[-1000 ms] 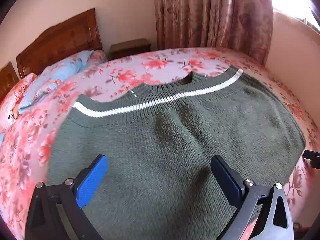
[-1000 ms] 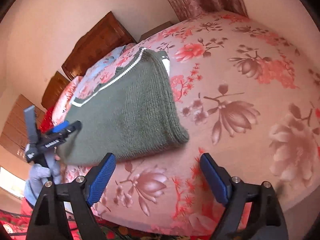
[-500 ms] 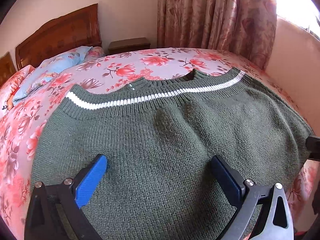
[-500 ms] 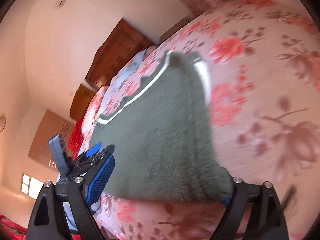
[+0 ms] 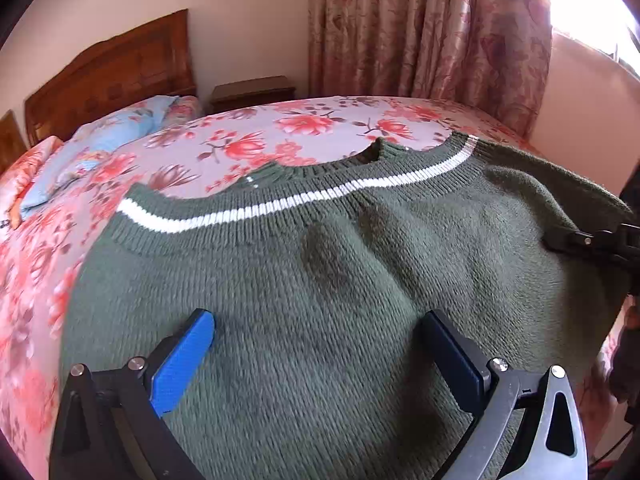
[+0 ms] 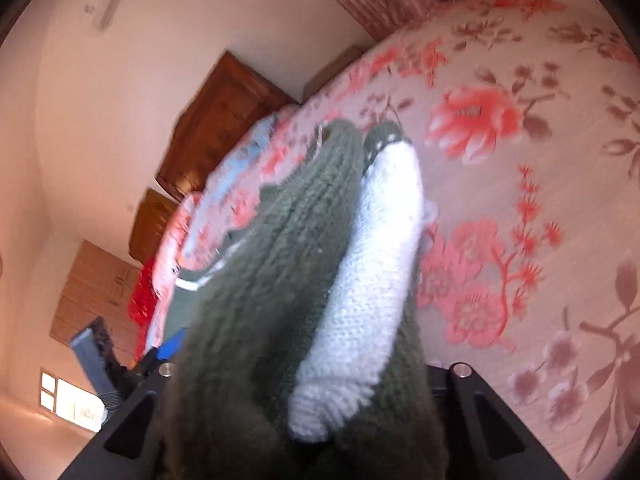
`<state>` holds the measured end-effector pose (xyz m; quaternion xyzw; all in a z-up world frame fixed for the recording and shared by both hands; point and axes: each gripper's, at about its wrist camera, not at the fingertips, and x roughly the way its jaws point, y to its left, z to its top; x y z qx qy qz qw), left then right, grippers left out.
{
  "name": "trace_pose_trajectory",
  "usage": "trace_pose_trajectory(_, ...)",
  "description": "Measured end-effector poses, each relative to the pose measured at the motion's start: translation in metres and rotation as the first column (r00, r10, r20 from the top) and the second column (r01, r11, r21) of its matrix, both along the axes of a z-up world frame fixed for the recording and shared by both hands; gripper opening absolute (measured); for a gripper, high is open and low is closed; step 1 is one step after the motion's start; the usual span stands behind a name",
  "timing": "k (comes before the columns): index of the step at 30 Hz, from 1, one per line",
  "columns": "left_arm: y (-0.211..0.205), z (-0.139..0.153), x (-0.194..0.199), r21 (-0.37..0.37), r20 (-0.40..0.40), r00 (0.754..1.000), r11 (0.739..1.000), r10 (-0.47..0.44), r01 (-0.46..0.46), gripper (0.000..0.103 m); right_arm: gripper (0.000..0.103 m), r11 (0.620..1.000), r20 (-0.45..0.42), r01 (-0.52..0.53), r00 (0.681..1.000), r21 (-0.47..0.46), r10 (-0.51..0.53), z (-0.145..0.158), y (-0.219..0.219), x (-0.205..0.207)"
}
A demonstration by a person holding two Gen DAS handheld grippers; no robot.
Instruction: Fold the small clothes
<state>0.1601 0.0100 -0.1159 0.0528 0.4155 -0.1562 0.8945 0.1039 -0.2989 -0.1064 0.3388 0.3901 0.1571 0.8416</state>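
A dark green knitted sweater with a white stripe lies on the floral bed, neck away from me. My left gripper is open just above its near part, blue pads wide apart. My right gripper shows in the left wrist view at the sweater's right edge. In the right wrist view the sweater's edge with a white band bunches between the fingers and hides the pads, so I cannot see how far they have closed. The left gripper shows there too.
The bed has a pink floral sheet. Pillows and a wooden headboard are at the far left. A nightstand and curtains stand behind. A wall is close on the right.
My right gripper has swung left onto the sweater's right edge, and the cloth now fills the space between its fingers. My left gripper has moved slightly forward over the sweater, still open.
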Motion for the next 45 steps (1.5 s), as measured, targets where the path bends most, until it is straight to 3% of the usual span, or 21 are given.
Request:
trace_pose_trajectory(10, -0.057, 0.002, 0.049, -0.004, -0.011, 0.989, 0.989, -0.147, 0.147, 0.103, 0.025, 0.992, 0.096, 0.122, 0.988, -0.035, -0.118, 0.020, -0.040, -0.020)
trace_pose_trajectory(13, -0.073, 0.007, 0.052, -0.002, -0.055, 0.989, 0.990, -0.138, 0.138, 0.103, 0.025, 0.987, 0.099, 0.148, 0.985, -0.068, -0.141, 0.024, -0.050, -0.029)
trace_pose_trajectory(16, -0.079, 0.019, 0.050, -0.052, -0.053, 0.991, 0.991, -0.125, 0.123, 0.103, 0.025, 0.982, 0.088, 0.164, 0.984, -0.090, -0.157, 0.024, -0.059, -0.038)
trace_pose_trajectory(18, -0.081, 0.021, 0.051, 0.001, -0.037, 0.997, 0.998, -0.068, 0.068, 0.103, 0.025, 0.981, 0.077, 0.172, 0.983, -0.084, -0.166, 0.022, -0.060, -0.039)
trace_pose_trajectory(20, -0.082, 0.015, 0.054, 0.076, -0.044, 0.999, 0.997, -0.001, 0.005, 0.103, 0.025, 0.980, 0.072, 0.178, 0.982, -0.085, -0.172, 0.021, -0.056, -0.038)
trace_pose_trajectory(22, -0.080, 0.008, 0.049, 0.039, -0.066, 0.998, 0.999, -0.010, 0.013, 0.103, 0.025, 0.978, 0.075, 0.184, 0.981, -0.096, -0.177, 0.025, -0.054, -0.038)
trace_pose_trajectory(24, -0.081, 0.007, 0.041, 0.058, -0.025, 0.999, 0.998, -0.023, 0.025, 0.103, 0.025, 0.976, 0.078, 0.190, 0.980, -0.110, -0.182, 0.027, -0.050, -0.036)
trace_pose_trajectory(37, -0.061, 0.008, 0.010, 0.053, 0.001, 0.997, 0.996, -0.077, 0.077, 0.103, 0.026, 0.942, 0.124, 0.234, 0.970, -0.240, -0.209, 0.060, -0.018, -0.025)
trace_pose_trajectory(45, -0.039, 0.013, -0.009, 0.030, -0.014, 0.995, 0.995, -0.099, 0.099, 0.103, 0.026, 0.894, 0.216, 0.204, 0.968, -0.398, -0.125, 0.093, 0.037, -0.009)
